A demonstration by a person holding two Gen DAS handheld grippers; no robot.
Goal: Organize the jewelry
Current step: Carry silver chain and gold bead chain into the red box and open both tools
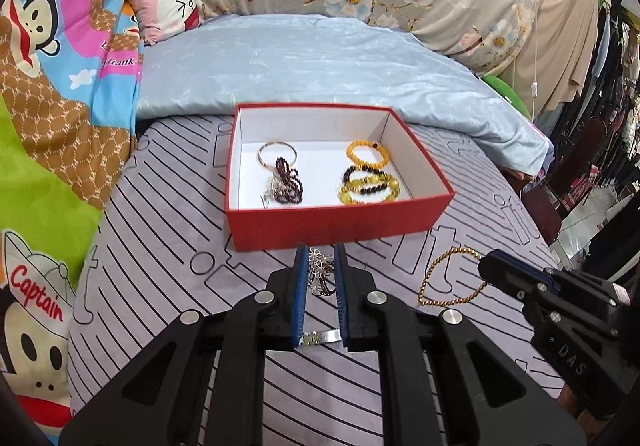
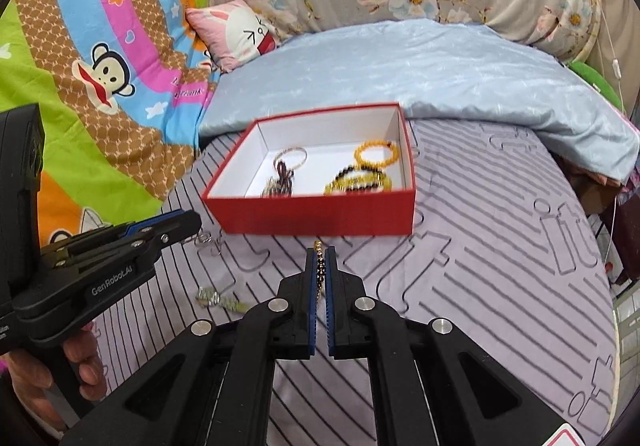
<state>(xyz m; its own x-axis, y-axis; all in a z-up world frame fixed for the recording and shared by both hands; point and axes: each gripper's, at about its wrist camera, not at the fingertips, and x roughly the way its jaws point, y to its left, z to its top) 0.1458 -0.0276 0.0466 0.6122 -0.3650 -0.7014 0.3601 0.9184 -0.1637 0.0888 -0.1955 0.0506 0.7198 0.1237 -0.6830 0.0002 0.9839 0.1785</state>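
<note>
Quilt (image 1: 340, 58) and pillow (image 1: 164, 2) lie beyond red box (image 1: 336, 222).

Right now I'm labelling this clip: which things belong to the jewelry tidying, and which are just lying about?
Job: red box, beaded bracelets inside, silver flower bracelet, gold chain.
Lying about: blue quilt, pink pillow, cartoon blanket.

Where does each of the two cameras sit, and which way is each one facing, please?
Left wrist view: on the left claw, looking forward and down at the red box; its fingers pinch a silver flower bracelet, and the right claw shows at right, holding a gold chain.
Right wrist view: on the right claw, facing the same box; the left claw and a hand show at left.
Shared: box, both claws, striped bedsheet.
</note>
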